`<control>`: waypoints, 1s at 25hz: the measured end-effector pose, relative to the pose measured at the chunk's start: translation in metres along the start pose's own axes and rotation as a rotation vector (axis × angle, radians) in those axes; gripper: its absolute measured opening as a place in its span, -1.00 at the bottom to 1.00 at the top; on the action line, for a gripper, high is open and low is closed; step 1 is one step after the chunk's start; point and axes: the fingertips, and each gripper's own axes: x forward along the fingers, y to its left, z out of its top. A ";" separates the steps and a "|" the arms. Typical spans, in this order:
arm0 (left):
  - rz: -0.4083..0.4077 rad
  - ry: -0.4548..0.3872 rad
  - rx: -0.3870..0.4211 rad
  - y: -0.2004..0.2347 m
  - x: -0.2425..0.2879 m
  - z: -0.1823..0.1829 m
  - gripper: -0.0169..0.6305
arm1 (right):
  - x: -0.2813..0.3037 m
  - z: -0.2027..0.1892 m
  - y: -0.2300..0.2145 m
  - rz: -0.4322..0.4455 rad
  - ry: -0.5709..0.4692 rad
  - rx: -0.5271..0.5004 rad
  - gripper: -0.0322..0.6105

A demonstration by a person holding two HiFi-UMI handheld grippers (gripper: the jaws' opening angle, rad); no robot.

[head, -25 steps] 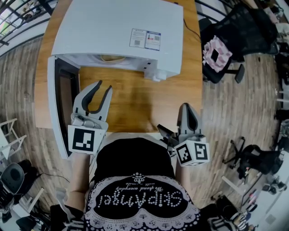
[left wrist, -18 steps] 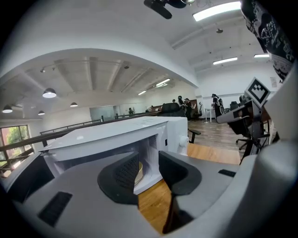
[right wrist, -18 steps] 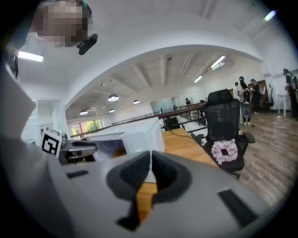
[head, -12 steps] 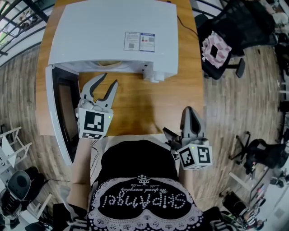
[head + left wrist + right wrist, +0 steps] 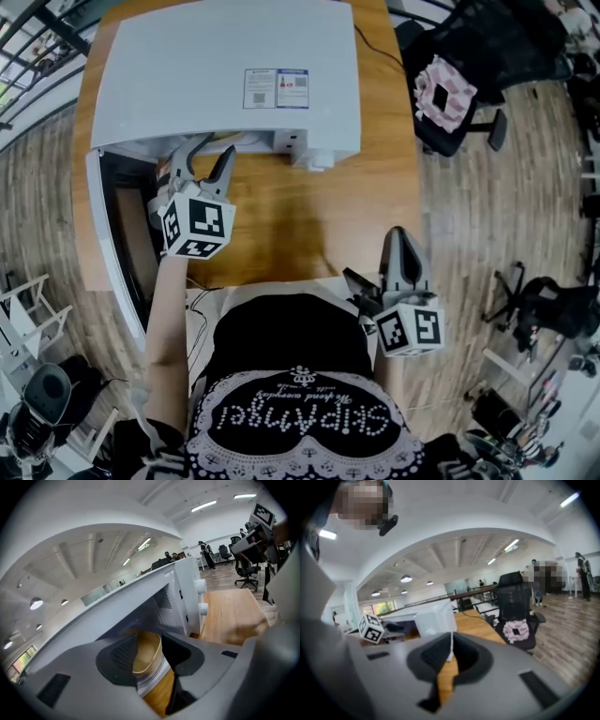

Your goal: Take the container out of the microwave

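Note:
The white microwave (image 5: 225,75) stands at the back of the wooden table (image 5: 309,216), its door (image 5: 108,234) swung open to the left. My left gripper (image 5: 204,157) has its fingertips at the mouth of the oven cavity. In the left gripper view its jaws are opening, and a tan container (image 5: 146,653) shows in the gap between the dark pads, inside the oven; the pads do not press on it. My right gripper (image 5: 401,246) hangs low near the table's front edge, jaws together and holding nothing.
The open door juts out past the table's left edge. The microwave's control knobs (image 5: 202,585) lie to the right of the cavity. A black office chair with a pink cushion (image 5: 455,94) stands off the table's right side.
My left gripper has moved up the picture from the middle of the table to the oven opening and rolled, its jaws spreading wider. The right gripper has shifted only slightly.

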 end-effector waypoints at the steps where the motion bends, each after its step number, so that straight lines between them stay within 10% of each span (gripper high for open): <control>1: -0.007 0.008 0.007 0.000 0.004 -0.003 -0.39 | 0.000 0.000 -0.001 -0.004 -0.001 0.002 -0.79; 25: -0.215 0.213 0.264 -0.024 0.064 -0.058 -0.43 | 0.007 -0.002 -0.006 -0.033 0.035 0.012 -0.79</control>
